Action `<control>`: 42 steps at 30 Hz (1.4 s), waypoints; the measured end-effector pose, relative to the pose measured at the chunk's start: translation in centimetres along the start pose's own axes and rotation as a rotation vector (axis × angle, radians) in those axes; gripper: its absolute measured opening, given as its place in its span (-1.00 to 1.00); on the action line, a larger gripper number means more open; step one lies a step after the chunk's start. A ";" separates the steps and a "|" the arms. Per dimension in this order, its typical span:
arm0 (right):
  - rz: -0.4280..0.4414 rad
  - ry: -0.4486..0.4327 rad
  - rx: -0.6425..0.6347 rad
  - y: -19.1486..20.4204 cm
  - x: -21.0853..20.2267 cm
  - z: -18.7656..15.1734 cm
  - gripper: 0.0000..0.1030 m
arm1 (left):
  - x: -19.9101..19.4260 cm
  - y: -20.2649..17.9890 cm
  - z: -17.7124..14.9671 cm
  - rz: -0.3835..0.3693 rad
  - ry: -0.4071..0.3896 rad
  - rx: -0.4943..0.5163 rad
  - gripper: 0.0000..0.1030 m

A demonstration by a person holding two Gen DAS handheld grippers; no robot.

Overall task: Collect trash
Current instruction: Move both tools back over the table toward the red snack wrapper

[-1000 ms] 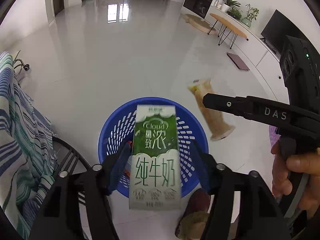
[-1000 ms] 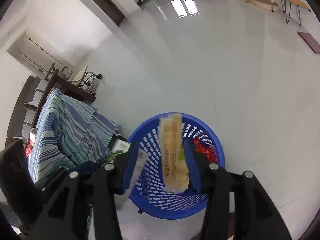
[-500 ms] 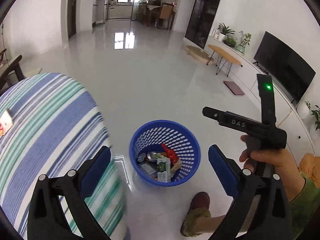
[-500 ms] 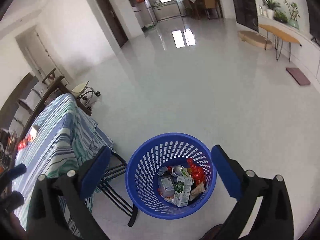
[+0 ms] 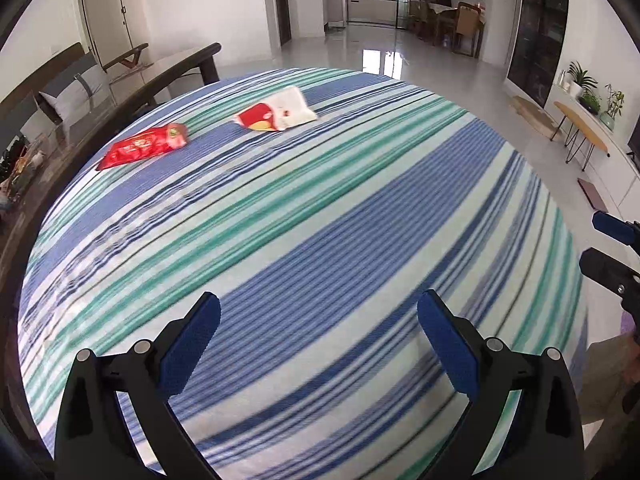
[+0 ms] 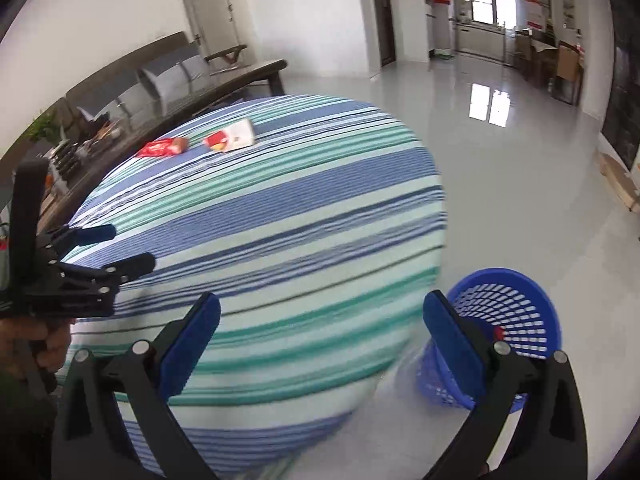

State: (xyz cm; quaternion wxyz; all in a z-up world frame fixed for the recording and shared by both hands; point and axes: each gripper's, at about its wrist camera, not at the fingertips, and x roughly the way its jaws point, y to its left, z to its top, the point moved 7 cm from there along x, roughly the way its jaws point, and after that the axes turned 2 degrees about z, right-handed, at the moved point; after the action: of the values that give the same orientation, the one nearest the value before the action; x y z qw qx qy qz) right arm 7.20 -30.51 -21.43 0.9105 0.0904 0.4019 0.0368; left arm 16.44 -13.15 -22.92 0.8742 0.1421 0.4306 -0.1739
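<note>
A red snack packet (image 5: 143,146) and a white-and-red packet (image 5: 277,111) lie at the far side of the striped tablecloth (image 5: 320,240). They also show in the right wrist view as the red packet (image 6: 163,147) and the white-and-red packet (image 6: 231,140). My left gripper (image 5: 318,340) is open and empty over the near part of the table. My right gripper (image 6: 322,338) is open and empty at the table's near right edge. The blue trash basket (image 6: 508,312) stands on the floor to the right of the table.
A dark bench with grey cushions (image 5: 80,92) stands behind the table on the left. A glossy white floor (image 6: 520,168) stretches to the right. A low wooden side table with plants (image 5: 584,128) stands along the right wall.
Both grippers dropped the milk carton and the wrapper into the basket, opened, then swung up and left from the basket to face the table.
</note>
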 end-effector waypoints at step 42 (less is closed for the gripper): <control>-0.057 0.132 -0.171 7.6 8.4 1.7 0.91 | 3.1 6.7 -0.1 -0.063 0.067 -0.024 0.91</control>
State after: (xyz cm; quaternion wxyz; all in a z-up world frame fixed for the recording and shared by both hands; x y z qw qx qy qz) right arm 14.22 -22.08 -24.93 0.8871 -0.0020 0.4588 0.0508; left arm 20.99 -7.68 -24.86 0.8551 0.1238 0.4659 -0.1911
